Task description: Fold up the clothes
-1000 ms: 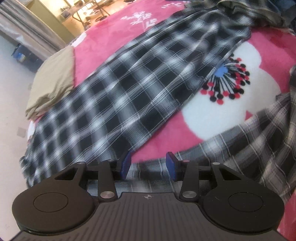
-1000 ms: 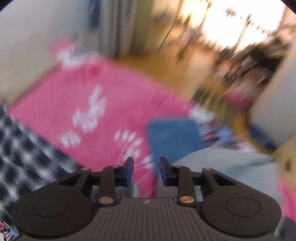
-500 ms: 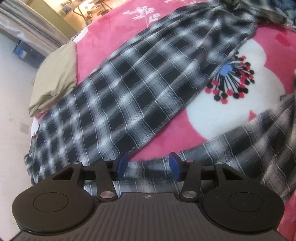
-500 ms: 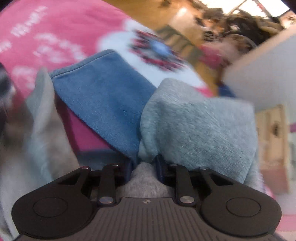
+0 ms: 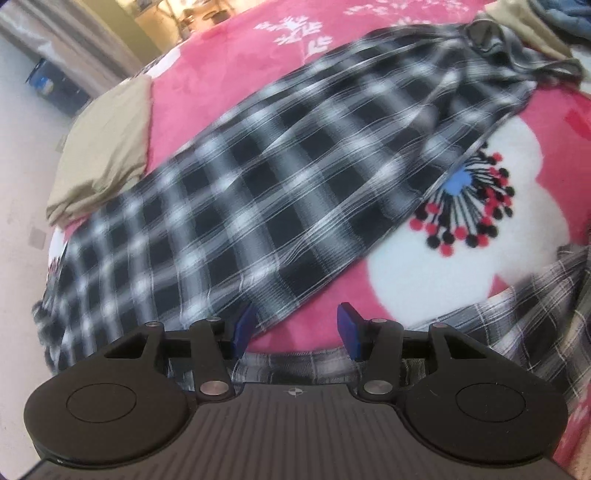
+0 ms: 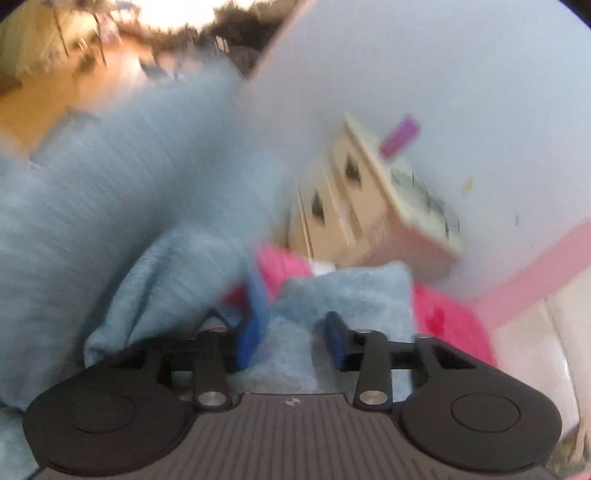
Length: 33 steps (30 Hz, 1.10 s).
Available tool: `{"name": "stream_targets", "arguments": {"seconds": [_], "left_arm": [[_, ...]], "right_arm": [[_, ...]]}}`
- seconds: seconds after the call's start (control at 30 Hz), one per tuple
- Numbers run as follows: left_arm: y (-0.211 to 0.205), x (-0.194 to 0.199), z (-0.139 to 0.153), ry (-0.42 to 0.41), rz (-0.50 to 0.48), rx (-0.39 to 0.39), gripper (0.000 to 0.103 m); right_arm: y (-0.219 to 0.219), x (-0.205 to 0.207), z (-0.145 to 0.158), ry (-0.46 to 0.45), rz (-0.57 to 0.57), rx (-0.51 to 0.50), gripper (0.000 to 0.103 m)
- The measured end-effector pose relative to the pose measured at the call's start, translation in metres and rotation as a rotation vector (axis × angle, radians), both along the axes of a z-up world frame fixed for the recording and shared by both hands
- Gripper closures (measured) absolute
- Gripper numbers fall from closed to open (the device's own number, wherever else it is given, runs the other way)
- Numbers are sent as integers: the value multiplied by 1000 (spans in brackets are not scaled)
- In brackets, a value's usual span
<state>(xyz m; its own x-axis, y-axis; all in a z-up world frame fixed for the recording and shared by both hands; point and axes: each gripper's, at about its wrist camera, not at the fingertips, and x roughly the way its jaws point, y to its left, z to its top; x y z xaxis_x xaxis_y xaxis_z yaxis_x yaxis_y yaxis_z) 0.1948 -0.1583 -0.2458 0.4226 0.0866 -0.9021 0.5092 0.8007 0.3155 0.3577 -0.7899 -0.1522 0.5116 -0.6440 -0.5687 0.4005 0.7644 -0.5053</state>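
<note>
A black and white checked garment (image 5: 258, 199) lies stretched across the pink flowered blanket (image 5: 221, 66). My left gripper (image 5: 293, 326) is open just above the blanket, by the garment's near edge, with a finer plaid cloth (image 5: 517, 325) under and right of it. My right gripper (image 6: 291, 332) is open with a light grey-blue sweatshirt (image 6: 122, 206) bunched between and around its fingers (image 6: 251, 332). That view is blurred by motion.
A folded beige garment (image 5: 103, 151) lies at the blanket's left edge, beside the floor. More clothes are piled at the far right (image 5: 546, 33). A wooden drawer unit (image 6: 369, 214) stands against a pale wall in the right wrist view.
My right gripper swung from the blanket to the grey sweatshirt and then turned up toward the wall, its jaws now wider. My left gripper opened a little wider and shifted slightly over the checked garment.
</note>
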Motion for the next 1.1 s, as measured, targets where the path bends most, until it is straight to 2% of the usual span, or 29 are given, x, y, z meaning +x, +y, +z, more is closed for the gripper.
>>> {"name": "stream_targets", "arguments": {"seconds": [0.07,0.23,0.27,0.33,0.37,0.47,0.53,0.6,0.63,0.7,0.83,0.97,1.1], "left_arm": [[-1,0,-1,-8,-16,-6,54],[0,-1,-5,-19,-25,-36,54],[2,-1,-5,-17,-21,-43,54],[6,-2,-6,-8,-17,-53,54],[4,-3,-5,-6,-19,-54,54],[4,-4,-2,-15,-45,-41,54],[5,-5,1,-23,-52,-35,54],[6,-4,2,-18,-44,-33,54],[7,-3,2,-14,-40,-32,54],[6,-4,3,-15,-39,-23,54],[4,-3,2,-1,-42,-2,54],[1,-3,1,4,-62,41,54],[0,1,3,4,-53,56,54]], "right_arm": [[22,-21,35,-158,57,-5,46],[98,-107,87,-342,297,277,46],[110,-120,84,-327,331,360,48],[142,-141,55,-234,371,511,51],[159,-145,33,-174,390,545,55],[200,-144,-36,-6,417,467,56],[206,-127,-69,55,368,425,57],[198,-118,-95,99,317,397,62],[194,-111,-104,125,302,347,68],[180,-104,-121,184,301,227,73],[137,-94,-112,215,317,129,89],[79,-83,-95,241,335,87,94],[31,-68,-76,233,266,98,96]]}}
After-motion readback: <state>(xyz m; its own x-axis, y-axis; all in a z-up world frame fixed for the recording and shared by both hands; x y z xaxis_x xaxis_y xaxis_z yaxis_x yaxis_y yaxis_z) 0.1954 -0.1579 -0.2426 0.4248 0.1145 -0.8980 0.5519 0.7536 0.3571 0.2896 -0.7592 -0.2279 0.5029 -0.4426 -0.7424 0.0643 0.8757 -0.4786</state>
